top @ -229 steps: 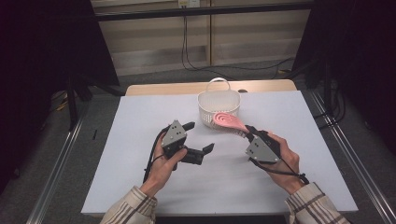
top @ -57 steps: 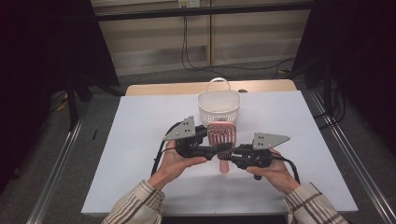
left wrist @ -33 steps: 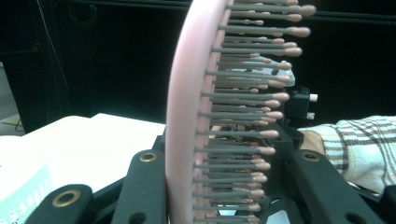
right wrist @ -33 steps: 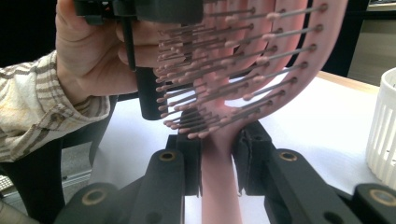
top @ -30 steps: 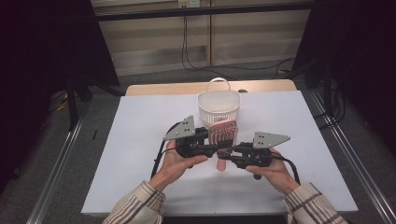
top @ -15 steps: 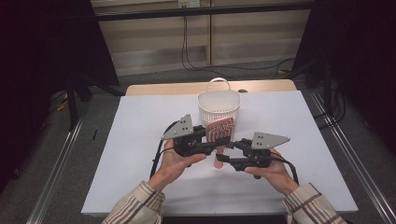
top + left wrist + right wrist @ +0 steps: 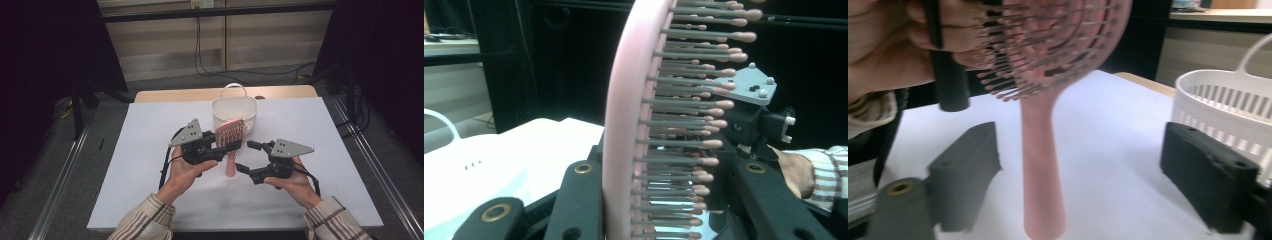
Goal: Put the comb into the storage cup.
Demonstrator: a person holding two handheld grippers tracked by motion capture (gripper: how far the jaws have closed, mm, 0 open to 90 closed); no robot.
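A pink hairbrush point(image 7: 231, 134) hangs handle-down over the white sheet, in front of the basket. My left gripper point(image 7: 222, 145) is shut on its bristled head point(image 7: 629, 125), one jaw against the back and one against the bristles. My right gripper point(image 7: 246, 157) has just been opening. Its jaws stand wide on either side of the brush handle point(image 7: 1040, 165) without touching it. In the right gripper view a left gripper finger point(image 7: 948, 75) crosses the bristles next to the person's hand.
A white slotted basket point(image 7: 235, 111) with a loop handle stands just behind the brush, close to my right gripper's jaw point(image 7: 1228, 105). The white sheet point(image 7: 150, 130) covers the table, with a wooden edge behind. Dark floor and metal rails flank both sides.
My right gripper's jaws have spread apart and let go of the brush handle. The left gripper keeps the brush head and has barely moved.
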